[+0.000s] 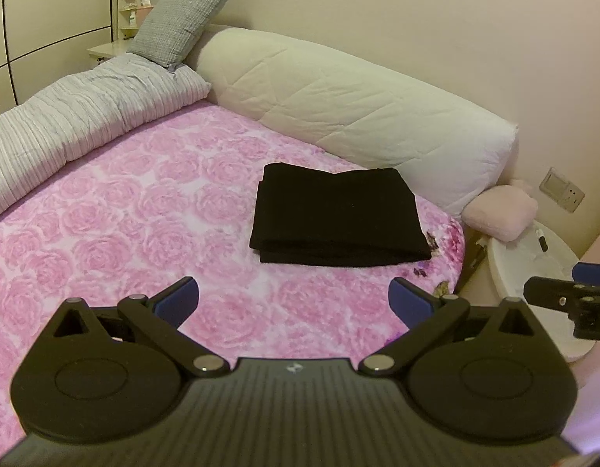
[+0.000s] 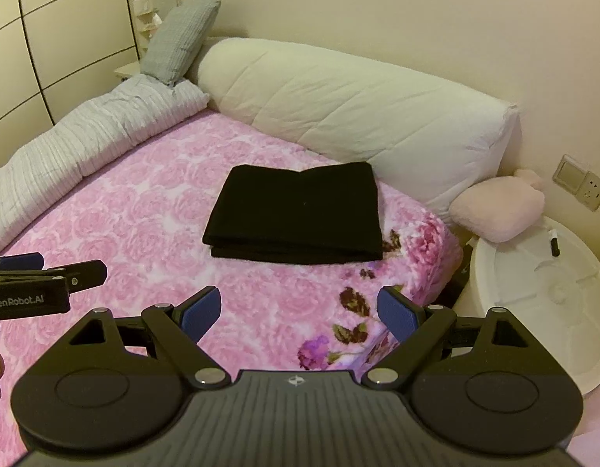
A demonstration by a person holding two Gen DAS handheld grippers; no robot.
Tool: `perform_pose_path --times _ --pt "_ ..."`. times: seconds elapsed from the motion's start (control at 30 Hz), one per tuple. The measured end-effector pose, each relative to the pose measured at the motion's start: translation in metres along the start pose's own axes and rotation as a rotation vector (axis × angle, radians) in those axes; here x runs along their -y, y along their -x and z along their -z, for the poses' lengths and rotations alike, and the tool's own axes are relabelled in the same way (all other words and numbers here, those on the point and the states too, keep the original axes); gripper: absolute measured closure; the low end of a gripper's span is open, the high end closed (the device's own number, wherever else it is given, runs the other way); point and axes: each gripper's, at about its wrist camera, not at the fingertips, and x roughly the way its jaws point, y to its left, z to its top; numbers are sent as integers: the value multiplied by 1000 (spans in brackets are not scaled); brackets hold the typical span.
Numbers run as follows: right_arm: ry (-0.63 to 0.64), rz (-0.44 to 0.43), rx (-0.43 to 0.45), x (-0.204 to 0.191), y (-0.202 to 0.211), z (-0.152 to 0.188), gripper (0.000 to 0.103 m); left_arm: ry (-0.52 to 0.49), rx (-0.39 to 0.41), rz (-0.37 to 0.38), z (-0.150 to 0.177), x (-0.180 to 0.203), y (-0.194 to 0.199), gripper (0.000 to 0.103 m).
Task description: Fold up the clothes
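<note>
Left wrist view.
- Left gripper (image 1: 294,301): nearest the lens; blue-padded fingers (image 1: 179,297) spread wide, nothing between them, held above the pink rose bedspread (image 1: 117,225).
- Black garment (image 1: 336,218): ahead of the fingers and slightly toward the right one, well apart from both. Folded to a flat rectangle, layered fold edge facing the fingers. Long axis appears to run across the view, from one finger's side to the other's.
- White bolster (image 1: 362,116): beyond the garment, close behind its far edge.
- Right gripper (image 1: 568,299): partly visible past the right finger, at the frame edge.

Right wrist view.
- Right gripper (image 2: 300,311): fingers equally wide apart and empty.
- Black garment (image 2: 300,214): straight ahead, centred between the fingers, near the bed's corner; same orientation, stacked edges toward the lens.
- Left gripper (image 2: 46,276): seen side-on beyond the left finger, off the cloth.
- Pink cushion (image 2: 498,206) and white round stand (image 2: 533,295): beyond the right finger, off the bed.

Step, as judged: folding of this piece looks complete, with both grippers off it. Next move probably calls for either one more halving, pinching the short ends, or fetching another garment; none is visible.
</note>
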Motion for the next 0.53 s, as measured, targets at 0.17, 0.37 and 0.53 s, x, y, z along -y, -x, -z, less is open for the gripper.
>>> perform_pose_path --times 0.17,0.37,0.53 --pt "1 8 5 -3 3 -1 14 -8 1 -7 -3 0 1 1" --pt "5 14 -8 -3 6 0 14 -22 -25 -12 0 5 -1 1" --pt "19 7 -34 2 2 -3 14 -27 -23 -11 3 17 -4 1"
